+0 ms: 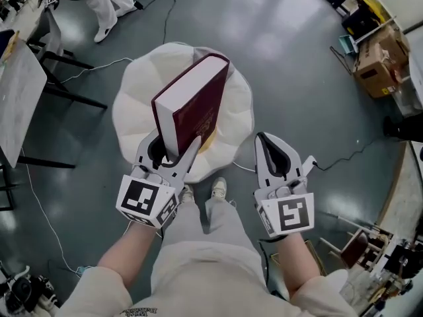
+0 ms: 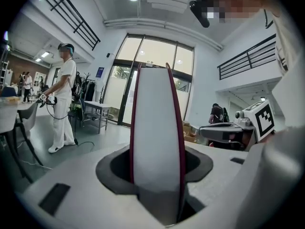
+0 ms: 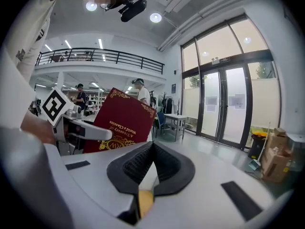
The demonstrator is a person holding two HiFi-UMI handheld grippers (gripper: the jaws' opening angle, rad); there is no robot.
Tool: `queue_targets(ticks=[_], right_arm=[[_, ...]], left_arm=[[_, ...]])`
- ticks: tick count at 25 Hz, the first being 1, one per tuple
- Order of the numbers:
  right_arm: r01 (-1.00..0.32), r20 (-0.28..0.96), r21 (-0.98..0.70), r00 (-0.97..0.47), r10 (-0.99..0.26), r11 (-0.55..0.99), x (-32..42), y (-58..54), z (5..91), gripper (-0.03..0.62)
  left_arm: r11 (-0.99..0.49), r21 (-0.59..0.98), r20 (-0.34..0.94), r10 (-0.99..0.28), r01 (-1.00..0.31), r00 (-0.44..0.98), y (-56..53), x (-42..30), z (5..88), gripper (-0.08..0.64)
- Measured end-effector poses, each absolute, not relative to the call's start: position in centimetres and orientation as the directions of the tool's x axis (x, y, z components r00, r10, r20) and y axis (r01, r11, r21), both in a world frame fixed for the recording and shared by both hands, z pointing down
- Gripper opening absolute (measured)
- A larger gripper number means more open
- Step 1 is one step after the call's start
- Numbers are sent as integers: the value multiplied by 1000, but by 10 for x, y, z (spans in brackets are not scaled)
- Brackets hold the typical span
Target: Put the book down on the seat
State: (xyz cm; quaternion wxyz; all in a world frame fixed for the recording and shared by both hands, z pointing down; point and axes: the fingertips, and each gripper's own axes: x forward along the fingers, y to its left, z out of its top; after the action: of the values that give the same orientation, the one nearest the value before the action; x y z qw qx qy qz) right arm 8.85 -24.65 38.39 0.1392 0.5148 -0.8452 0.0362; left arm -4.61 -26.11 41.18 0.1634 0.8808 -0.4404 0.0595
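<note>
A thick maroon hardback book (image 1: 198, 101) with white page edges stands tilted over a round white cushioned seat (image 1: 135, 104) on the floor. My left gripper (image 1: 173, 152) is shut on the book's lower end and holds it up above the seat. In the left gripper view the book's page edge (image 2: 157, 128) fills the gap between the jaws. My right gripper (image 1: 264, 140) hangs to the right of the seat, shut and holding nothing. Its view shows its jaws (image 3: 151, 144) meeting at the tip, with the book's gold-printed cover (image 3: 121, 120) and the left gripper (image 3: 83, 130) off to the left.
My own shoes (image 1: 218, 189) stand at the seat's near edge. A table (image 1: 20, 91) is at the left and cardboard boxes (image 1: 377, 58) at the upper right. Another person's white-trousered legs (image 1: 106, 2) are at the far left. Cables trail over the grey floor.
</note>
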Motion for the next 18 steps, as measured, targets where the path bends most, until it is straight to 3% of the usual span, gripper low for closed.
queue_targets(ticks=[8,18], right_arm=[[-887,350,33,-422,-837,461,106,-261,511,0],[-913,453,-49,-383,-805,406,121,-265,694,0]], left_arm=[[-592,314,287,-686,-742,669,-301,-9,546,227],[-576,401,431,-567,-712,702,-308,10,767,227]])
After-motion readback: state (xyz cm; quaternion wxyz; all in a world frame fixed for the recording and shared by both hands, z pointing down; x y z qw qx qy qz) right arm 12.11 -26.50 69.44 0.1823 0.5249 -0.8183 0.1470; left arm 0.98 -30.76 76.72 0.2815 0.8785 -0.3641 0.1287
